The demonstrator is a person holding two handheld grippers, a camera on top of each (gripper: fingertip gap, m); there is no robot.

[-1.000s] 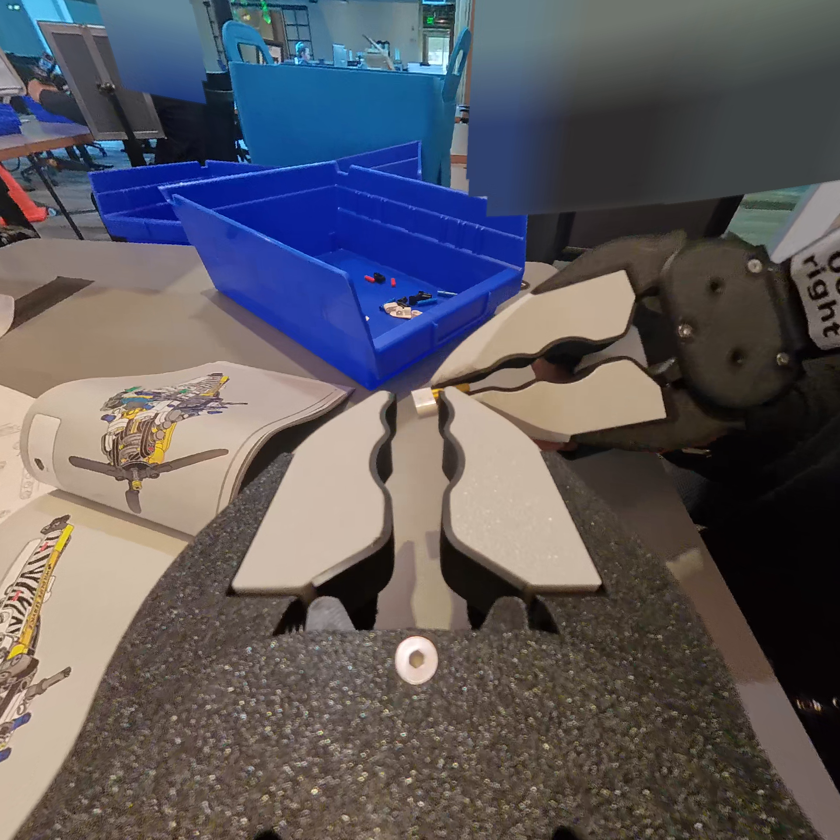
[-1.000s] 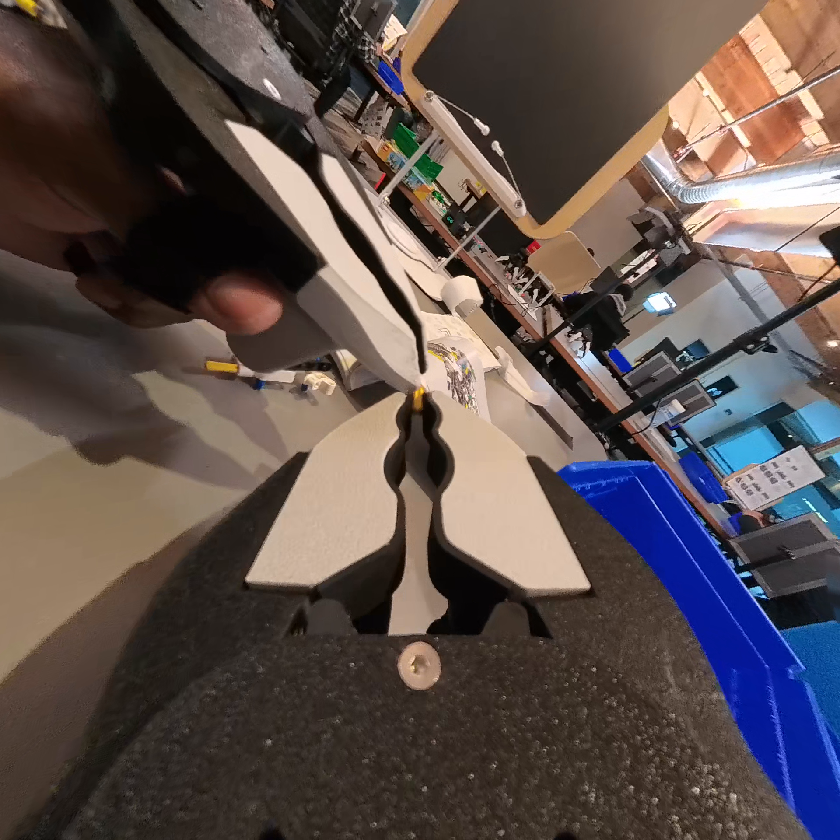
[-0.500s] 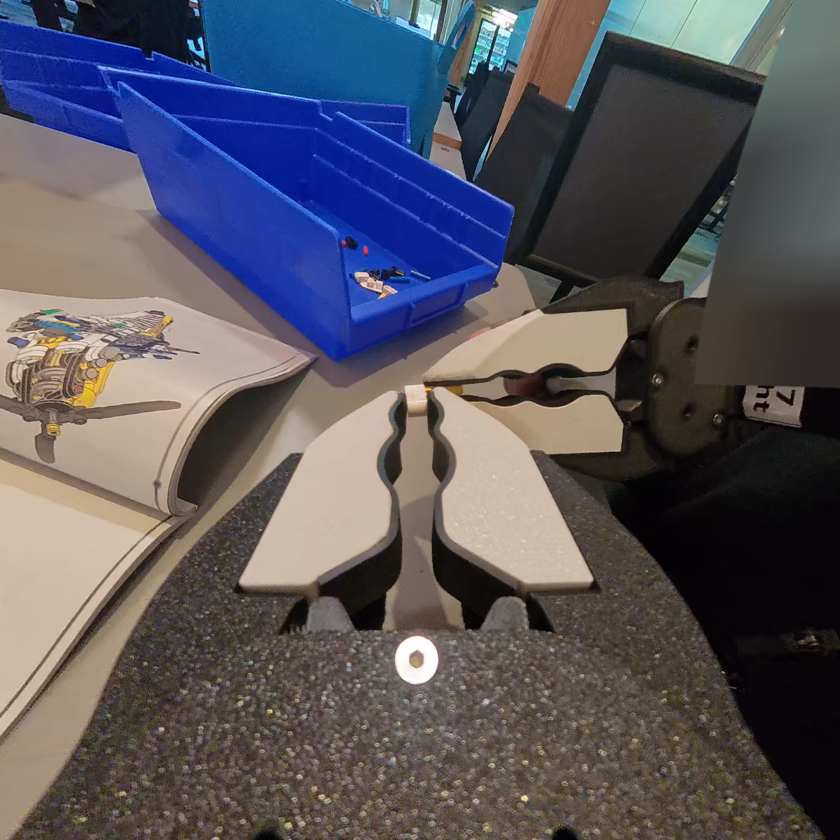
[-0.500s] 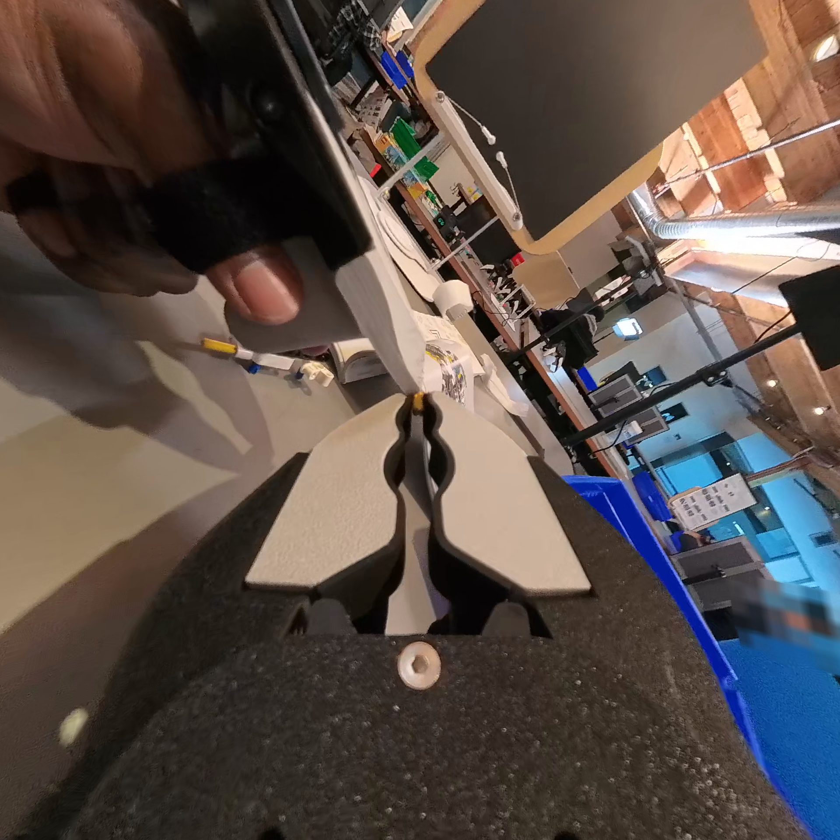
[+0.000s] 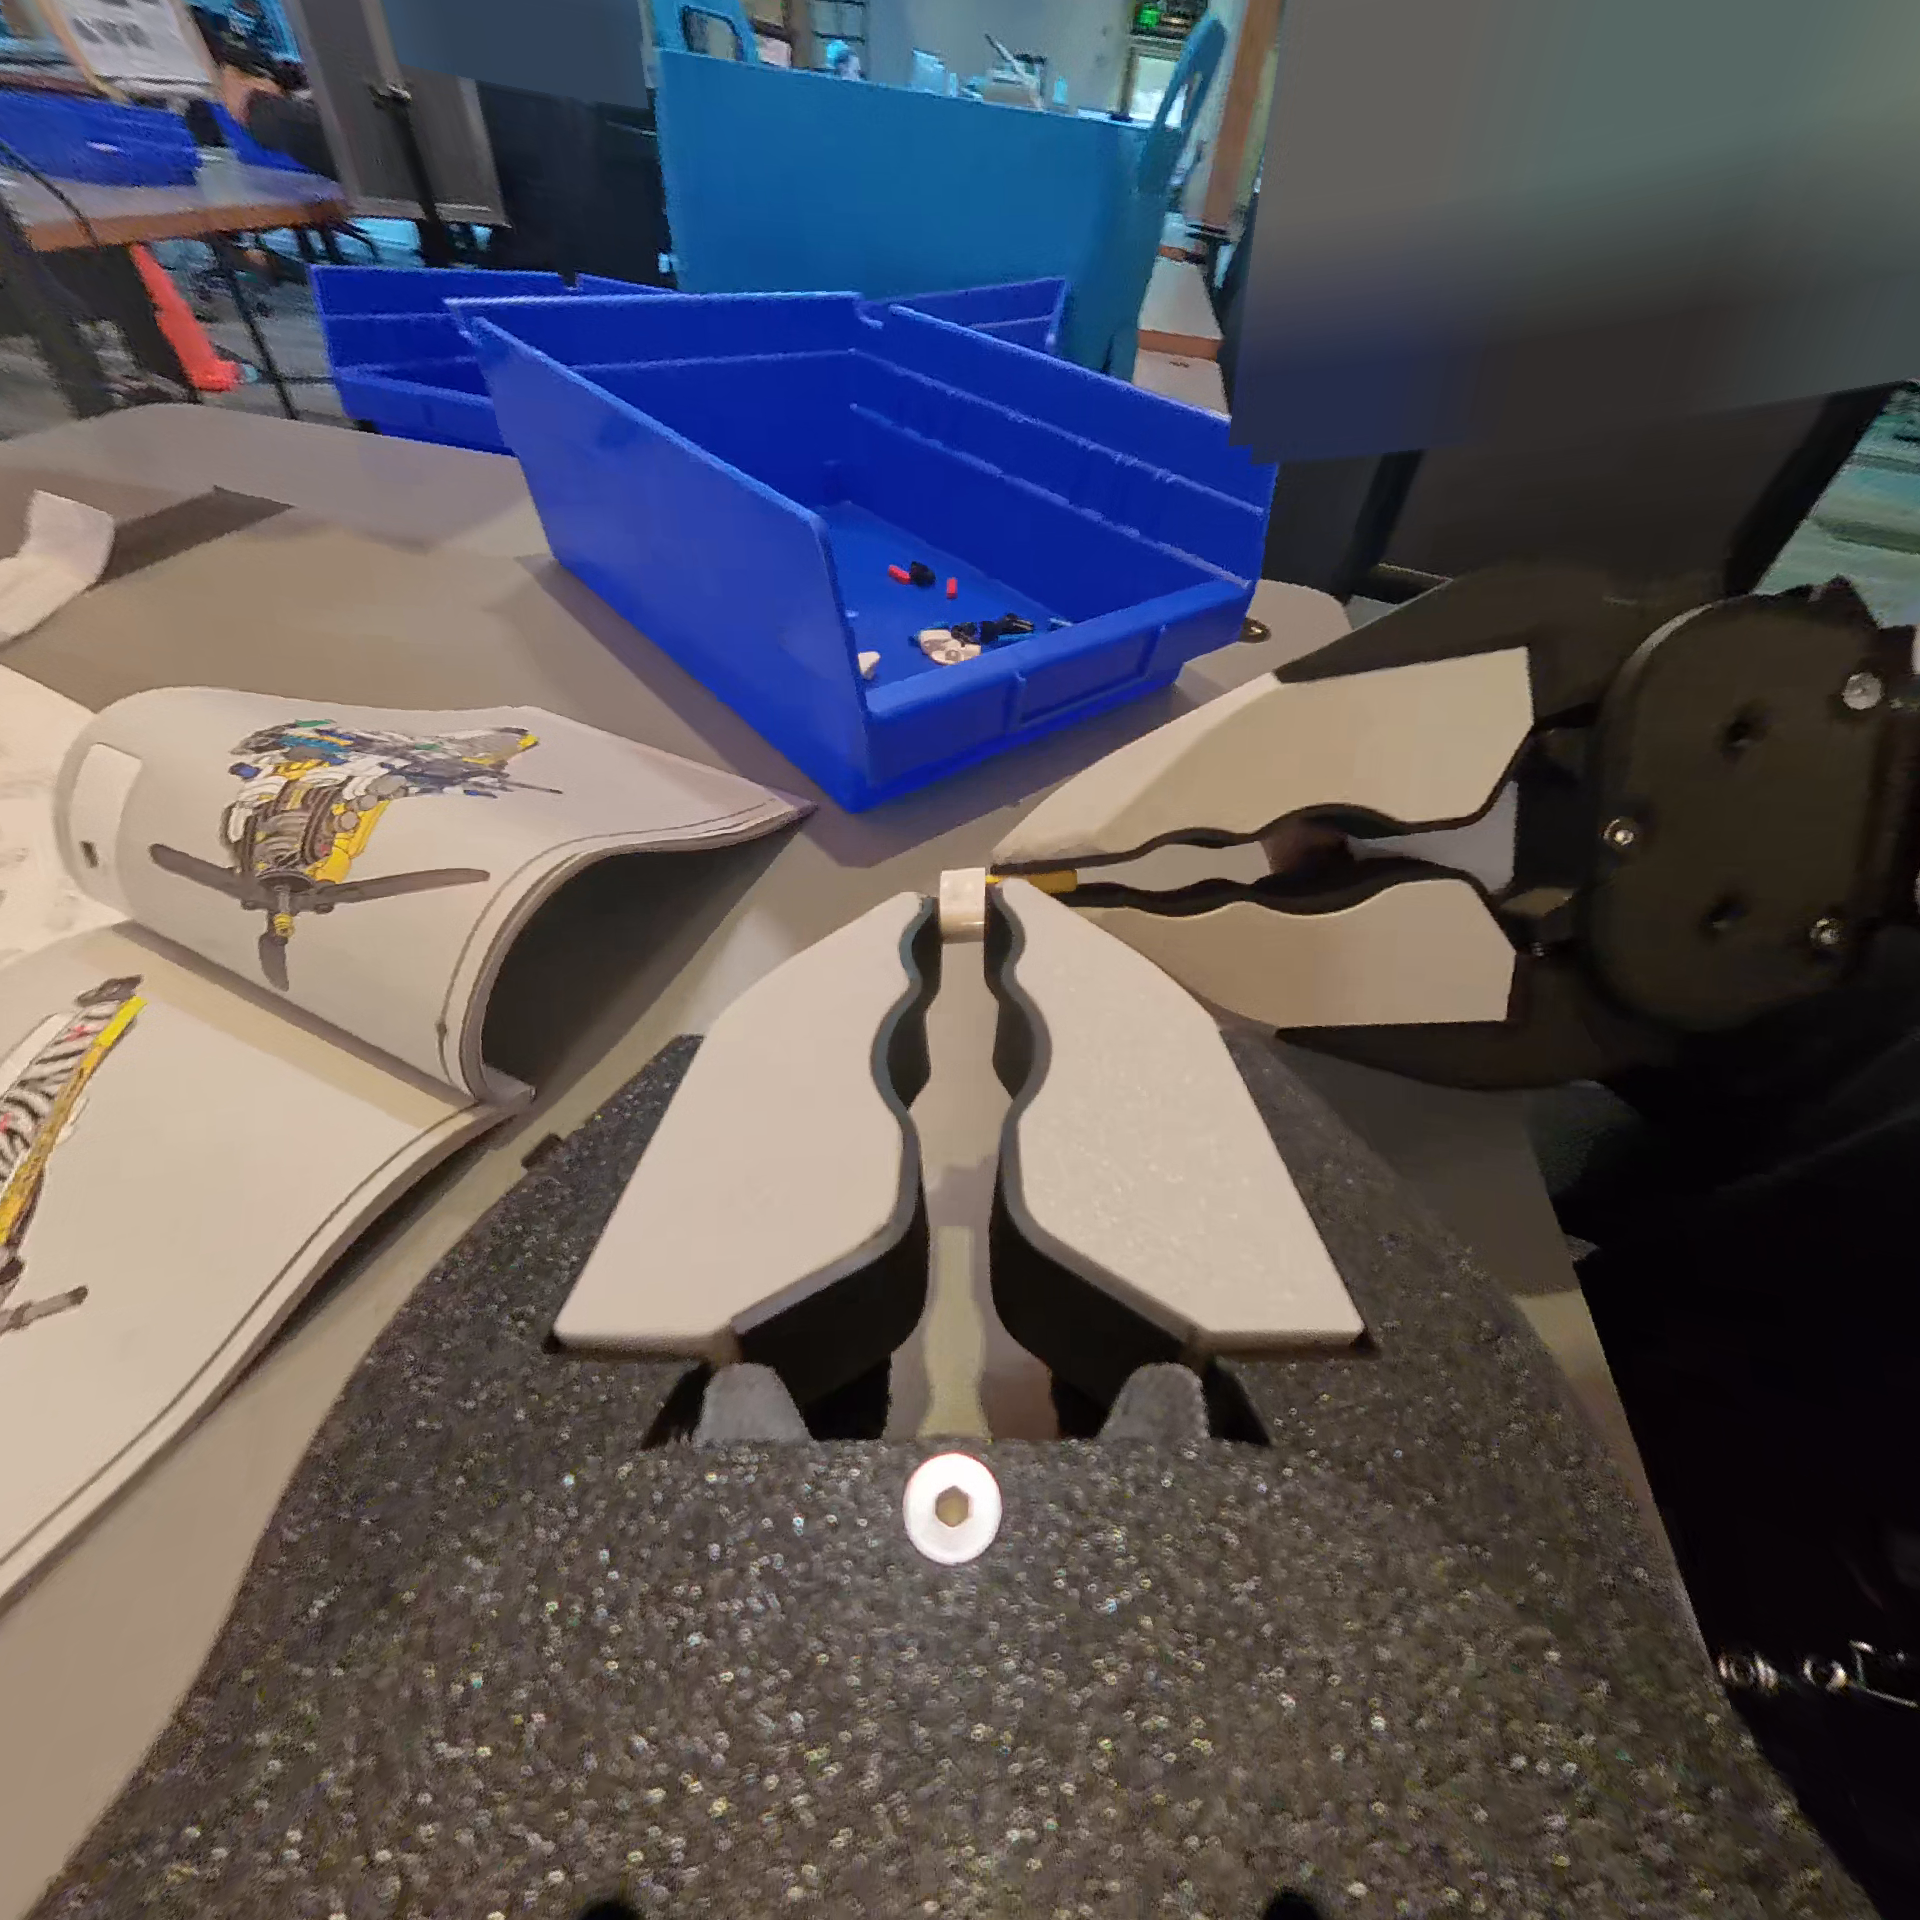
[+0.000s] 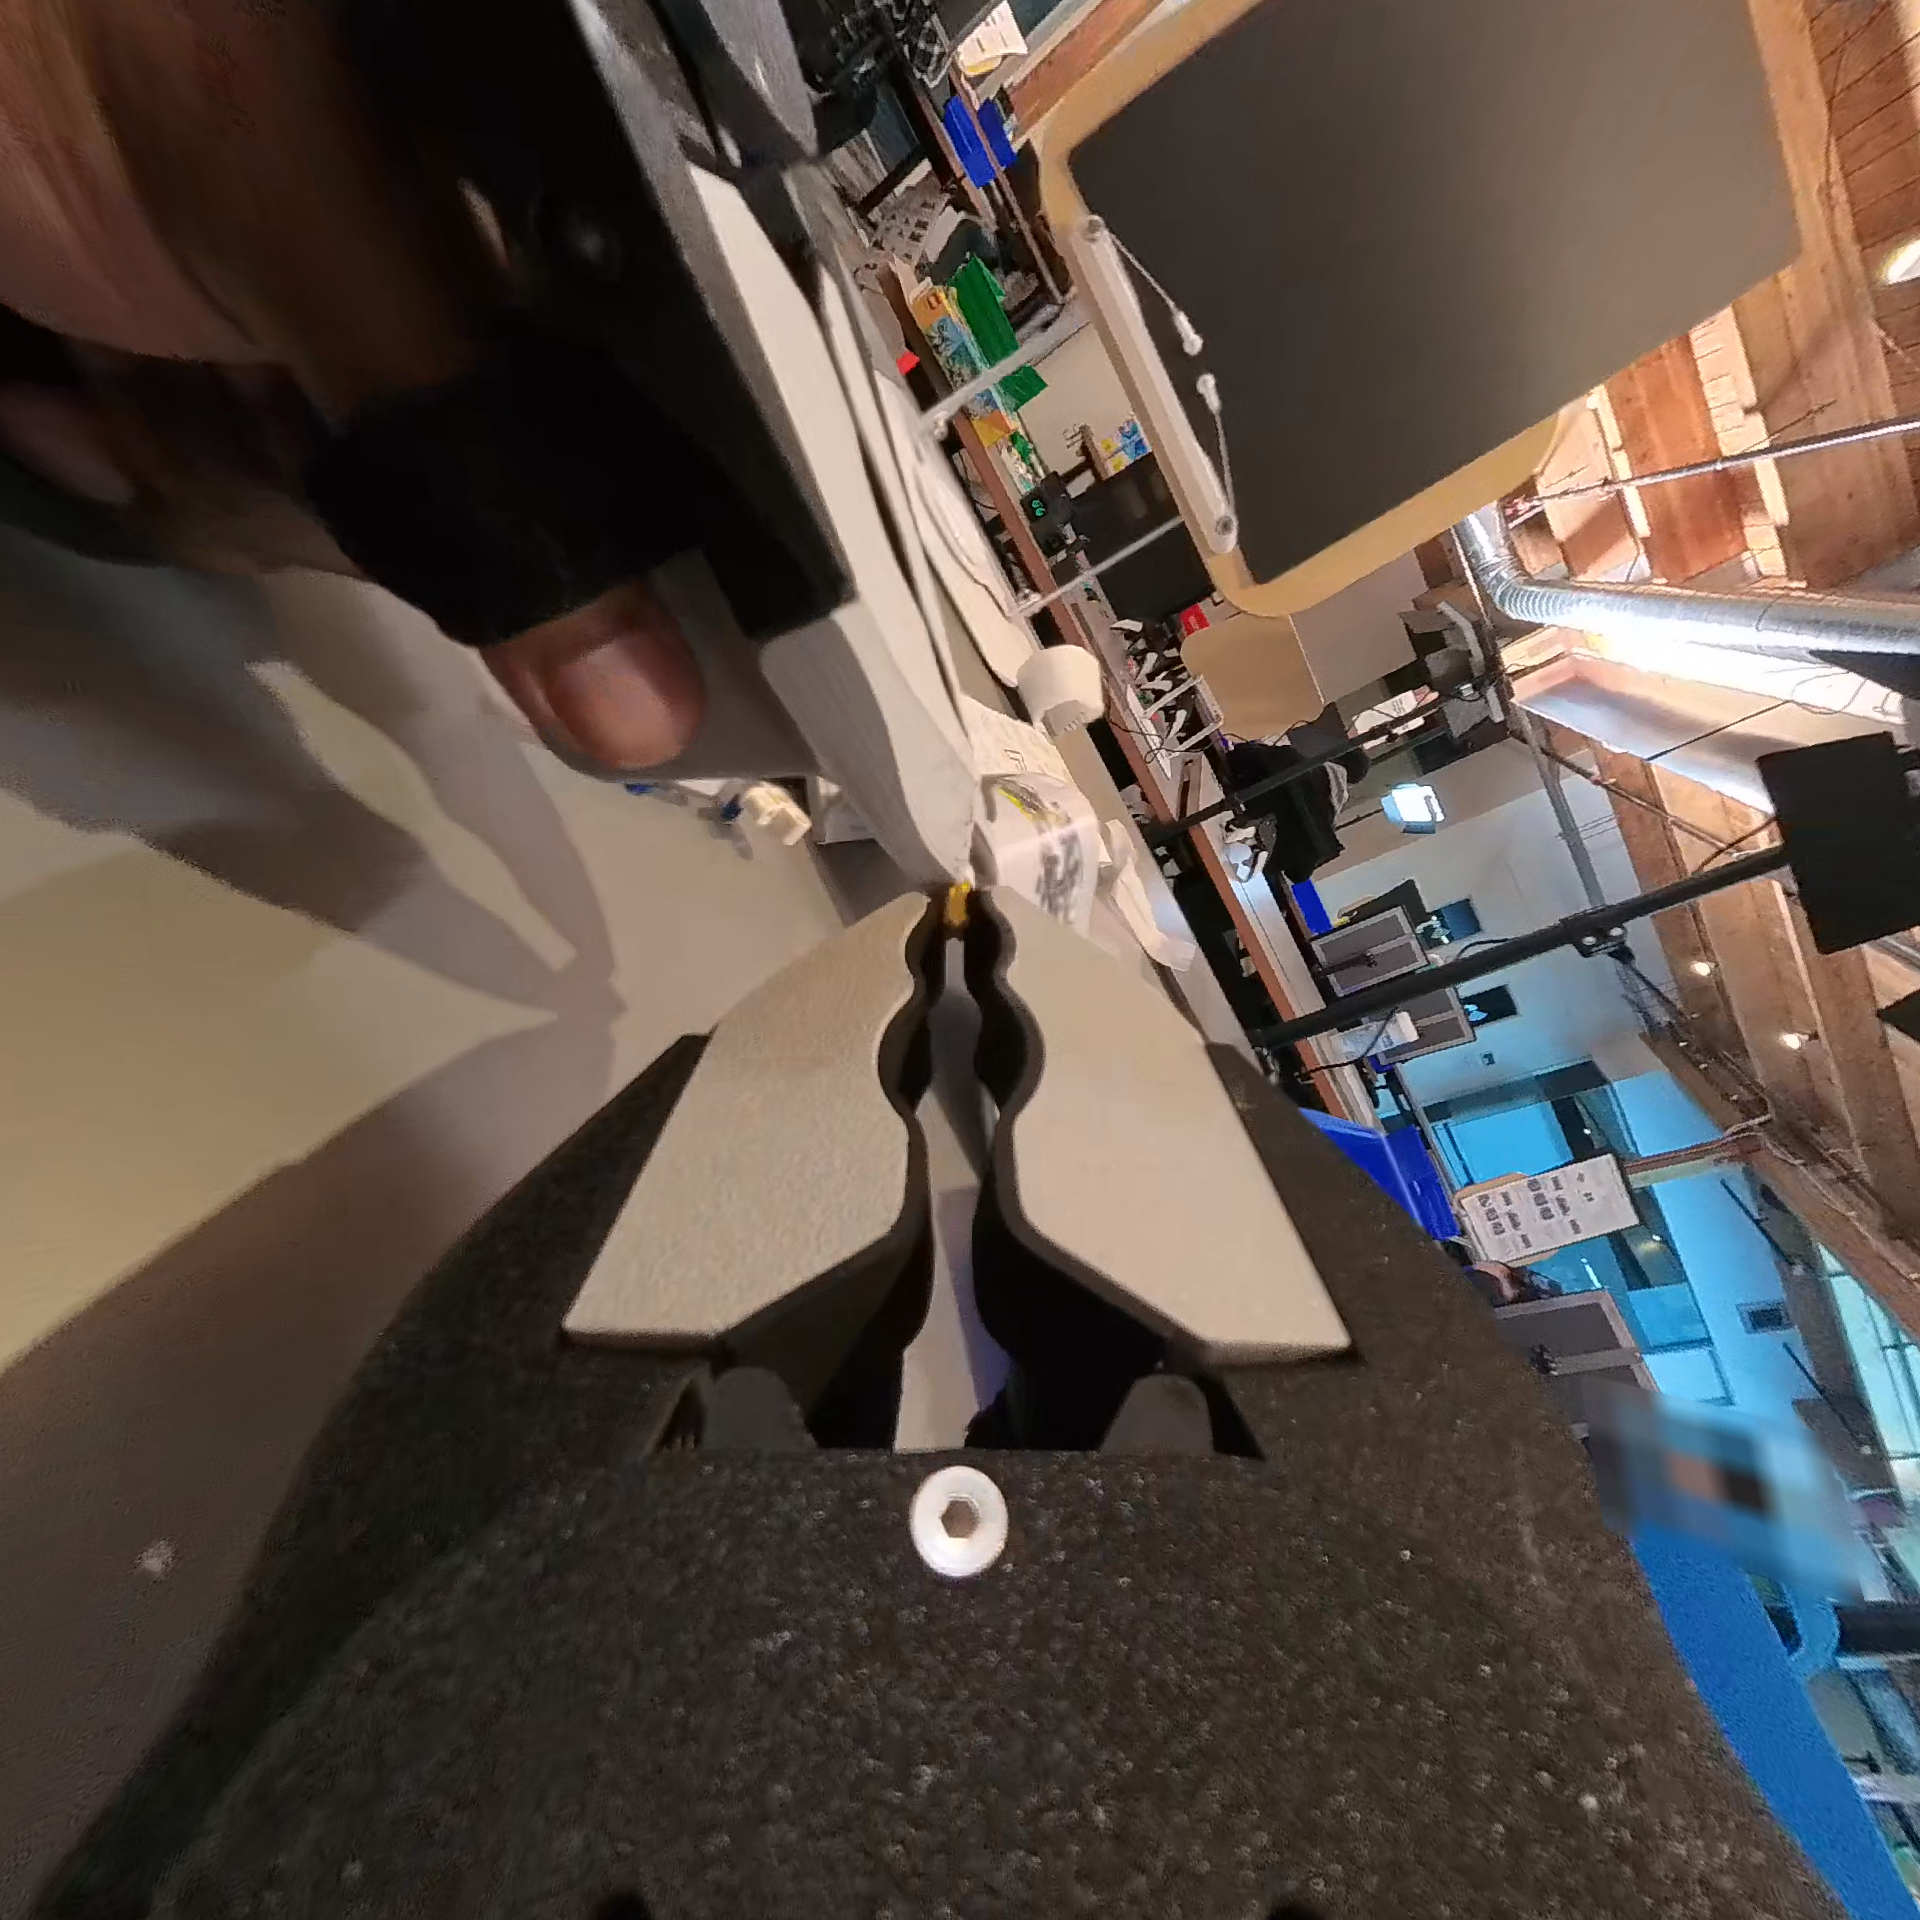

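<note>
**Two hand-held grippers meeting tip to tip over the table**

While the grey table (image 5: 312, 540) is stretching out under everything, the biggest thing sitting on it is a blue bin (image 5: 727, 582), open at the top, with a second blue bin (image 5: 395, 343) standing just behind it. Lying in the near bin's floor are a few small loose parts (image 5: 951, 623), red, black and pale. To the left of the bins an open booklet (image 5: 343, 831) is lying on the table, its top pages curling over and showing coloured drawings of a propeller engine.

In front of the booklet and bin, the left hand-held gripper (image 5: 961, 909) is pointing away along the table, its two fingers pinching a small white piece (image 5: 961, 899) right at the tips, both pads pressing on its sides. Coming in from the right, the right hand-held gripper (image 5: 1003, 878) is lying sideways, its fingers nearly closed and clamping a thin yellow piece (image 5: 1044, 883) at their tips. The end of that yellow piece is touching the side of the white piece.

Seen from the right wrist view, the yellow piece (image 6: 953, 902) is sitting clamped between the right fingertips, with the left tool's tips just above it and a person's hand (image 6: 312, 312) wrapping the left tool's handle.
</note>
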